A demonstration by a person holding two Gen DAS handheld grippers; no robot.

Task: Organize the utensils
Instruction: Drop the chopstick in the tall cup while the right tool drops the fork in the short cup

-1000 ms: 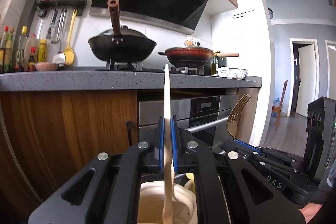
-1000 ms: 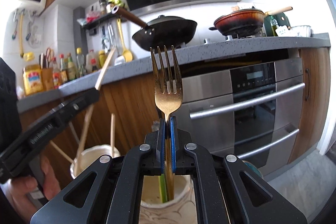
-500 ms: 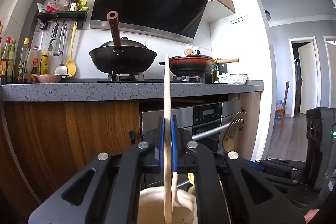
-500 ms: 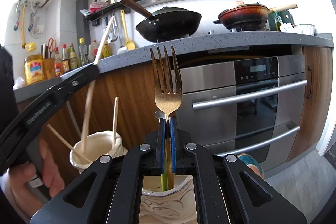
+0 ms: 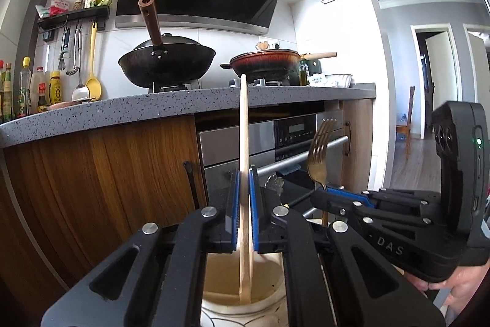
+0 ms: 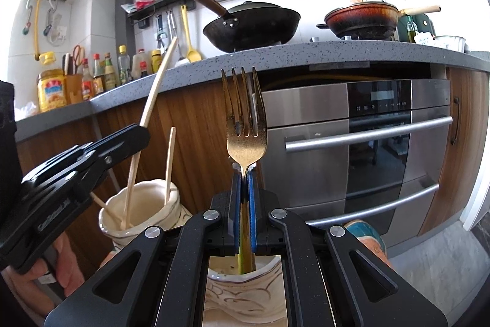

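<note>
Both wrist cameras sit low, close over the holders, facing the far counter (image 5: 183, 106); both share the wok (image 6: 251, 23) and oven (image 5: 275, 140).

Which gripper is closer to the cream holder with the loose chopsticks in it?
Left. The left gripper sits directly above the cream holder, clamping a chopstick whose lower end is inside it. The right gripper is off to its side, holding the gold fork over another holder.

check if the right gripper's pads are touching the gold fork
Touching. The right wrist view shows the right gripper with both blue pads pressed against the neck of the gold fork, no gap either side.
</note>
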